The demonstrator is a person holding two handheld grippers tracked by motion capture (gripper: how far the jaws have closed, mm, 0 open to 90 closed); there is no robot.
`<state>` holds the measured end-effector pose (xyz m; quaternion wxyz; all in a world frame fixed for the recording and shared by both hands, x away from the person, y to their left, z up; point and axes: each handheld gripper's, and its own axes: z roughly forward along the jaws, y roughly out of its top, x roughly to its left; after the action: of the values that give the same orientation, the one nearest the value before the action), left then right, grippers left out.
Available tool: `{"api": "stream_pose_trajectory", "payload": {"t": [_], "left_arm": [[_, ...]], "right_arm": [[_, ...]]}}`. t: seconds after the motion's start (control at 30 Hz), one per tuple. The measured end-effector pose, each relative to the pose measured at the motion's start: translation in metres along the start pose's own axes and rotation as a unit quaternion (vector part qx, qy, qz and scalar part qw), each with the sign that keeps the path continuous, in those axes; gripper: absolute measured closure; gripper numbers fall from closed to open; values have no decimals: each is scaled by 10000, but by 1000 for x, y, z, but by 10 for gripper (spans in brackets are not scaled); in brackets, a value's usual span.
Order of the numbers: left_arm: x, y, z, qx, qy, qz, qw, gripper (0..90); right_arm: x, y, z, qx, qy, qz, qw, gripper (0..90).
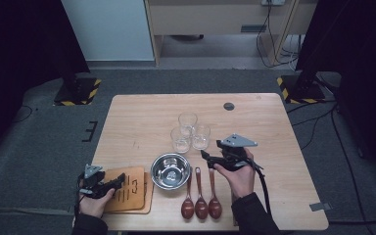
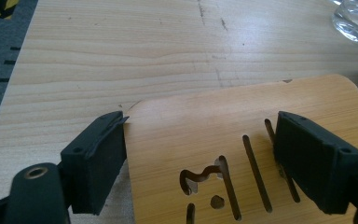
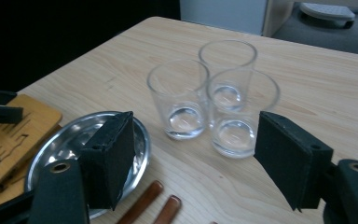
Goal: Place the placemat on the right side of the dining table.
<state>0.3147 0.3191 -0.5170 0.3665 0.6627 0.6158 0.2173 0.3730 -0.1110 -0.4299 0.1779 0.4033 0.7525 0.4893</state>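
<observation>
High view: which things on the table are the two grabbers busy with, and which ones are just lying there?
In the job, most likely:
- wooden board, under the left gripper
- three glasses, which the open right gripper points at

Just lying about:
- metal bowl
- three spoons in a row at the table's near edge

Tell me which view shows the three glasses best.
Right gripper view: the three glasses stand close ahead, all whole, between its open jaws. The high view shows them small, mid-table. The left gripper view catches one glass at its top right corner.
</observation>
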Motion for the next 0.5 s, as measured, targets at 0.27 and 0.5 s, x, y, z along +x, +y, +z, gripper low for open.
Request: {"api": "stream_pose_trajectory", "payload": {"t": [0.27,0.5], "left_arm": [[0,2,-6,-141,-3,-21,9999,169],[0,4,-10,-234,15,-35,9997,169]], "right_arm": [[27,12,20,-12,337,-55,9994,292],[41,16,33,6,548,-62,9985,295]]}}
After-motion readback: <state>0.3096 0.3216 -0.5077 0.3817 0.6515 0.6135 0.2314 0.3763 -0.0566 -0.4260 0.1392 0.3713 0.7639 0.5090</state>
